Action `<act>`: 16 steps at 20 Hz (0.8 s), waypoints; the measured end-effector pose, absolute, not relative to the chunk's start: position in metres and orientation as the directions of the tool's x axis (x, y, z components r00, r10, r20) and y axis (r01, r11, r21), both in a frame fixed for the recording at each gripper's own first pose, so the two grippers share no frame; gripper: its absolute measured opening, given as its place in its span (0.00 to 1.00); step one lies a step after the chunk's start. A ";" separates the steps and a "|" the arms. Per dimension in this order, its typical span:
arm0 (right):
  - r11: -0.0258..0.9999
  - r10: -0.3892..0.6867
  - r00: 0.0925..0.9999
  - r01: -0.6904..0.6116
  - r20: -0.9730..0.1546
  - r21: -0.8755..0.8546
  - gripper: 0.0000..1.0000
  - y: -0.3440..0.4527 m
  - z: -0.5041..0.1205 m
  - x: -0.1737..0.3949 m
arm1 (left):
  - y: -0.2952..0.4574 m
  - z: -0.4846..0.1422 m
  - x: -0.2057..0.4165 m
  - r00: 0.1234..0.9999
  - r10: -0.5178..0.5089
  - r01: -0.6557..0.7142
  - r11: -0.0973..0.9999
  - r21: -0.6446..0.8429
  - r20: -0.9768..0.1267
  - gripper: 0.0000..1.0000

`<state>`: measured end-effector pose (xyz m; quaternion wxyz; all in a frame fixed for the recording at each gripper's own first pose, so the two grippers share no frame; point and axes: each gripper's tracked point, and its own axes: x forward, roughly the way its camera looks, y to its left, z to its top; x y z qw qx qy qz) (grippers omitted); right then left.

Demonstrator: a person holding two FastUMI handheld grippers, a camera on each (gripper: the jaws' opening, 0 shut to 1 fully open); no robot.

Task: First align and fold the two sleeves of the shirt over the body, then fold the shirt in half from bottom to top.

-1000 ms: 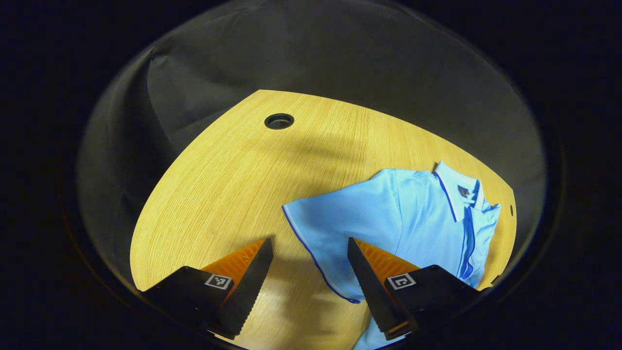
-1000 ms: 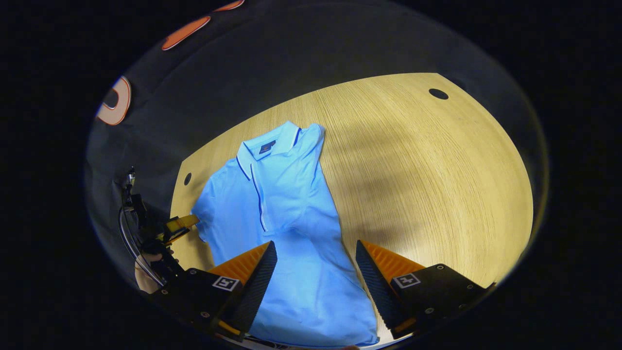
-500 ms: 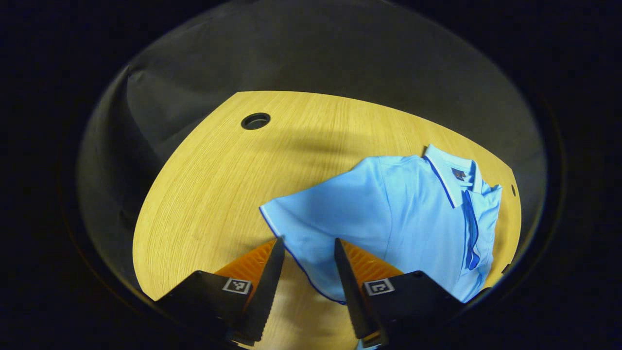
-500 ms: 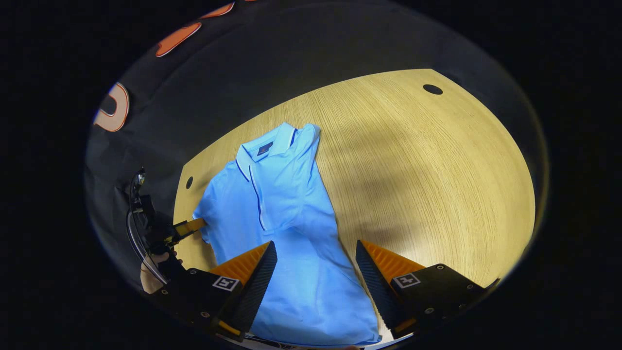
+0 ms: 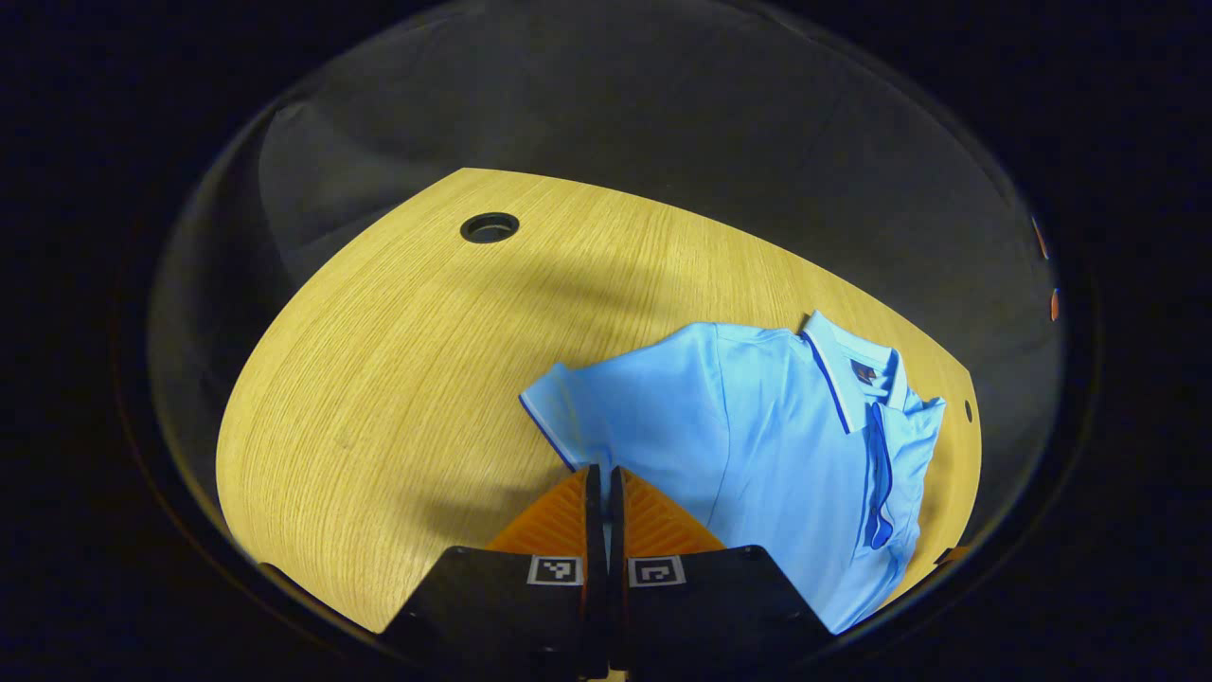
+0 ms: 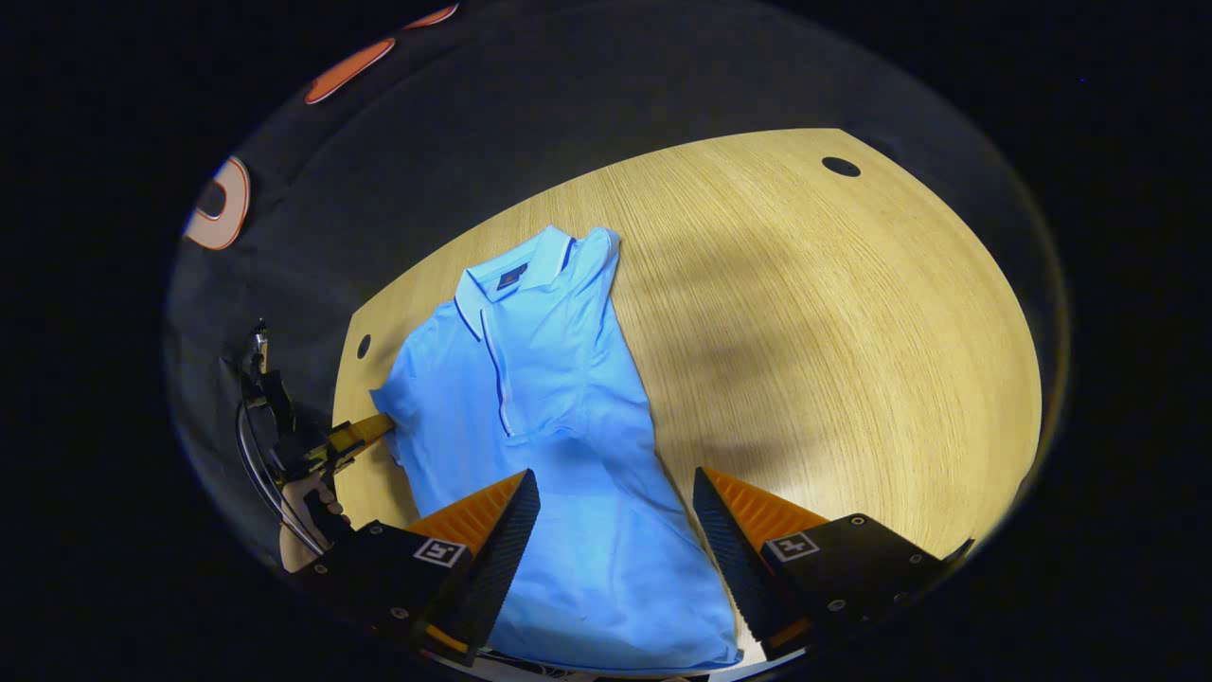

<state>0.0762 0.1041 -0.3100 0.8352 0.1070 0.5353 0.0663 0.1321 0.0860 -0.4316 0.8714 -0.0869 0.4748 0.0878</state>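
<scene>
1. A light blue polo shirt (image 6: 549,417) lies face up on the wooden bench (image 6: 852,332), collar (image 6: 516,275) toward the far edge and hem toward the right gripper's camera
2. In the right gripper view, the shirt's right-hand side is already folded inward, giving a straight edge from collar to hem; the other sleeve (image 5: 606,407) lies spread out to the side
3. The left gripper (image 5: 598,483) has its jaws closed together, with only a thin slit between them, right at the dark-piped hem of that sleeve; the cloth seems pinched between them, though the contact itself is hidden by the jaws
4. In the right gripper view the same gripper (image 6: 365,434) meets the sleeve's edge at the shirt's left side, with a hand (image 6: 303,521) holding it below
5. The right gripper (image 6: 615,511) hovers with its jaws wide open over the lower body of the shirt, gripping nothing
6. Round holes (image 5: 490,227) sit in the bench near its far corners, well apart from the shirt
</scene>
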 end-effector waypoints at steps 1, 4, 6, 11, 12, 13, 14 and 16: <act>0.967 0.229 0.420 0.003 -0.878 0.254 0.99 0.105 -0.308 0.076 | 0.080 -0.423 0.134 0.551 0.053 -0.231 0.969 -0.092 -0.833 0.04; 0.967 0.230 0.427 -0.002 -0.874 0.254 0.99 0.103 -0.305 0.074 | 0.055 -0.389 0.145 0.621 0.013 -0.169 0.978 -0.118 -0.784 0.04; 0.968 0.227 0.437 -0.007 -0.870 0.250 0.99 0.099 -0.302 0.073 | 0.031 -0.366 0.149 0.641 -0.022 -0.115 0.986 -0.124 -0.768 0.04; 0.967 0.230 0.454 -0.006 -0.861 0.256 0.99 0.079 -0.295 0.067 | -0.049 -0.327 0.160 0.668 -0.132 0.002 0.984 -0.175 -0.733 0.04; 0.967 0.228 0.455 -0.002 -0.861 0.255 0.99 0.072 -0.293 0.066 | -0.066 -0.327 0.160 0.665 -0.149 0.023 0.984 -0.179 -0.732 0.04; 0.967 0.227 0.454 0.002 -0.861 0.256 0.99 0.067 -0.293 0.063 | -0.082 -0.329 0.161 0.658 -0.161 0.043 0.983 -0.177 -0.736 0.04; 0.966 0.229 0.455 0.006 -0.861 0.260 0.99 0.061 -0.293 0.061 | -0.097 -0.333 0.159 0.646 -0.169 0.061 0.984 -0.170 -0.745 0.04; 0.965 0.228 0.454 0.014 -0.861 0.263 0.99 0.050 -0.294 0.060 | -0.129 -0.339 0.157 0.626 -0.195 0.095 0.980 -0.174 -0.755 0.04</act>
